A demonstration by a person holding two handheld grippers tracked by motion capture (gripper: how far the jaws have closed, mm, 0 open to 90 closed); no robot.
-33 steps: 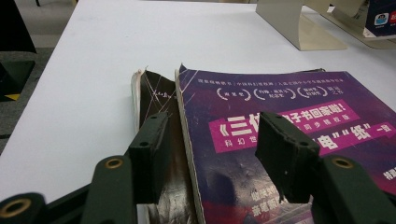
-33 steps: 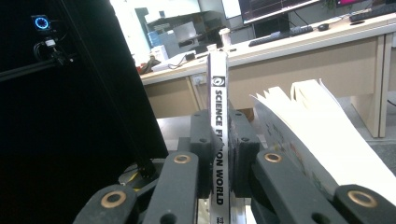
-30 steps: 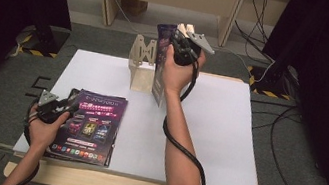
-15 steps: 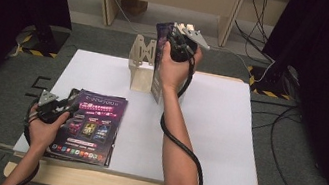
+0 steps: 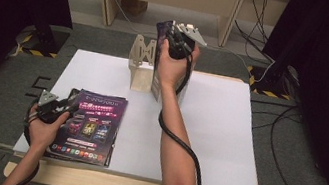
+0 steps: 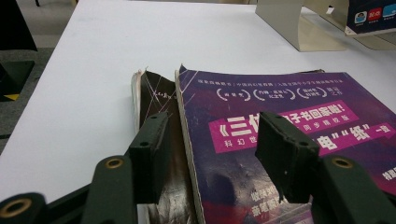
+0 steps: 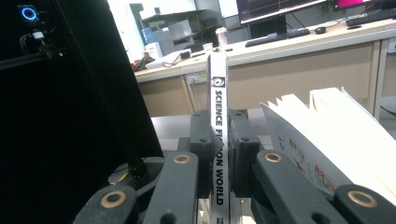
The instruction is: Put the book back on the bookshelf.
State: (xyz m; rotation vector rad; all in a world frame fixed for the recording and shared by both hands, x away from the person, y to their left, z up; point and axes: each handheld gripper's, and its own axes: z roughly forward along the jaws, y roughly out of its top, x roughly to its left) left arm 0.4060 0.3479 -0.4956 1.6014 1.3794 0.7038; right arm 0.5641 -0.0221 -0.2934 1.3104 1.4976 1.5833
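High view: my right hand-held gripper (image 5: 177, 41) sits at upper centre, clamped on a magazine (image 5: 163, 36) held upright above the beige rack (image 5: 141, 63). Since a second ago it has edged slightly left, toward the rack's slots, so I judge the filing is close. At lower left, my left hand-held gripper (image 5: 56, 105) rests at the stack of magazines (image 5: 90, 128) on the white desk (image 5: 217, 127).

Left gripper view: the jaws stand apart over the top cover (image 6: 289, 121), gripping nothing.

Right gripper view: the pads pinch the white spine (image 7: 218, 107) at centre, with filed magazines (image 7: 336, 135) fanned at right.
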